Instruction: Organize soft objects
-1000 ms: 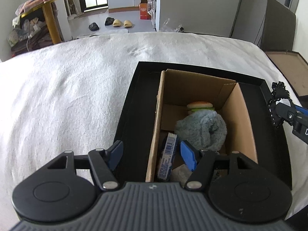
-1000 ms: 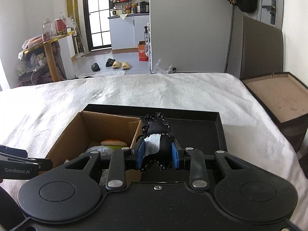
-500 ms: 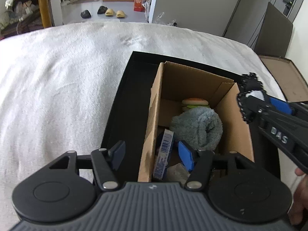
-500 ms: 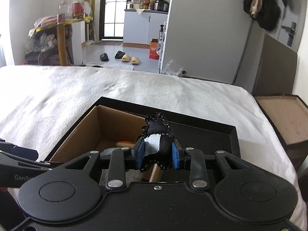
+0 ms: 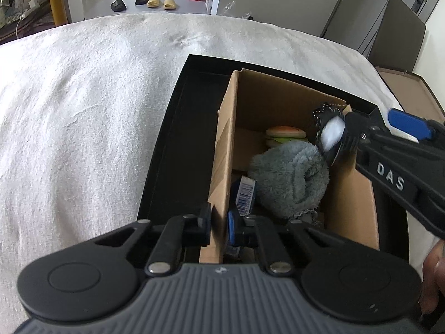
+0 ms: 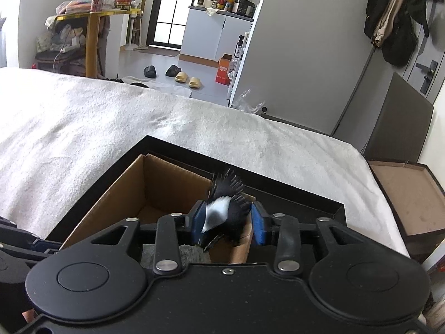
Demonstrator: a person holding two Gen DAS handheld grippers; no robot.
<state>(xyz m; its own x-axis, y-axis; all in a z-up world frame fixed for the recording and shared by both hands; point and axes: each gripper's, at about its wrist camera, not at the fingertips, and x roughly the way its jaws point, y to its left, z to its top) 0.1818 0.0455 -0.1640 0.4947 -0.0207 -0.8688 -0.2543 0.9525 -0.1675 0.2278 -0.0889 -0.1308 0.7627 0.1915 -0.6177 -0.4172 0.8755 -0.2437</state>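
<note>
A brown cardboard box (image 5: 278, 103) stands in a black tray (image 5: 178, 144) on the white bed. Inside lie a grey plush roll (image 5: 289, 178), a toy burger (image 5: 286, 135) and a blue barcoded packet (image 5: 245, 194). My left gripper (image 5: 218, 224) is shut on the box's left wall. My right gripper (image 6: 229, 224) hangs over the box's right side (image 6: 172, 186) with its jaws apart. A black-and-white lacy soft item (image 6: 225, 211) sits between them, blurred and tilted. It also shows in the left wrist view (image 5: 331, 136).
The white bed cover (image 5: 83, 111) spreads left and behind the tray. An open brown box lid (image 6: 406, 194) lies off the bed at right. Slippers (image 6: 189, 79) and a yellow table (image 6: 94, 36) stand on the floor beyond.
My left gripper has closed onto the box's left wall. My right gripper has moved over the box and its jaws have opened around the lacy item.
</note>
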